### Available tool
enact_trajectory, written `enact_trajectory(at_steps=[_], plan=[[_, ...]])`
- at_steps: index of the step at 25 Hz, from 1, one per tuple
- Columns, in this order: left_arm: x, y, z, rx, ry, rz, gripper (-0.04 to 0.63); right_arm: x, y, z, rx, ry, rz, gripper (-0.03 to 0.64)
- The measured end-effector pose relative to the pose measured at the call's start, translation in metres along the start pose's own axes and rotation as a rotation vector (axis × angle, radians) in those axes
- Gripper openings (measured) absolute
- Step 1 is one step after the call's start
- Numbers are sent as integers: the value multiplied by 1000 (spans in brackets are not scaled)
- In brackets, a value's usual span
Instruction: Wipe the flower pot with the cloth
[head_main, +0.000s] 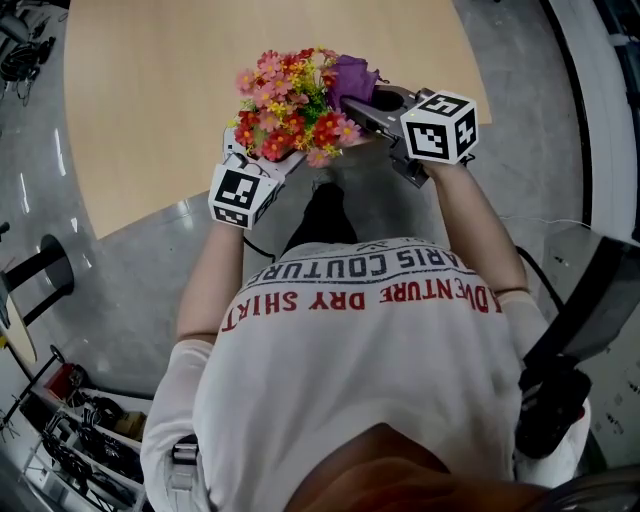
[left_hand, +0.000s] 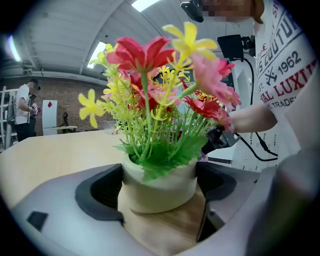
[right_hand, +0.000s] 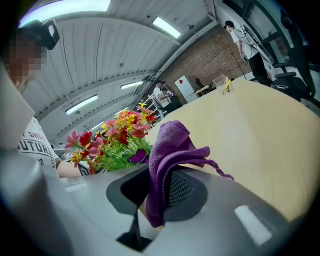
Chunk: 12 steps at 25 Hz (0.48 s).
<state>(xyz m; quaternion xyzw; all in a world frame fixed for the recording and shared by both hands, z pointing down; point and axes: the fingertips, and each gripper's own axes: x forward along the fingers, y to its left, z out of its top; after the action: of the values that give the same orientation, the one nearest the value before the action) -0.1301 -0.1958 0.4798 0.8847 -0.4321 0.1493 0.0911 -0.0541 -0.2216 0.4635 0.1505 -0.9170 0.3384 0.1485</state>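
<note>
Nearest, below the person's white printed shirt (head_main: 350, 340), the cream flower pot (left_hand: 160, 190) is clamped between the jaws of the left gripper (head_main: 262, 165), with its artificial flowers (left_hand: 160, 85) upright. Just beside the blooms, a purple cloth (right_hand: 167, 150) is pinched in the right gripper (right_hand: 160, 192). Both are held at the near edge of the wooden table (head_main: 160, 100).

Bare table (head_main: 150, 100) beyond, flowers (head_main: 290, 105) bunched at near edge, torso (head_main: 380, 350) close behind
</note>
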Motion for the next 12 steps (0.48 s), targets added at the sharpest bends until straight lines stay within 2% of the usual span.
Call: enact_trajectory(at_steps=[3,8,12], plan=[[13,-4,-6,0,3,-6,469,3,-18,-6,3,34,2,41],[20,-9,-7,9,8,-32,469,10,-40,-20,-27,156,-66,41],[21,-12,-6,19,7,-54,469,14,-48,-27,-3,231,-104,40]])
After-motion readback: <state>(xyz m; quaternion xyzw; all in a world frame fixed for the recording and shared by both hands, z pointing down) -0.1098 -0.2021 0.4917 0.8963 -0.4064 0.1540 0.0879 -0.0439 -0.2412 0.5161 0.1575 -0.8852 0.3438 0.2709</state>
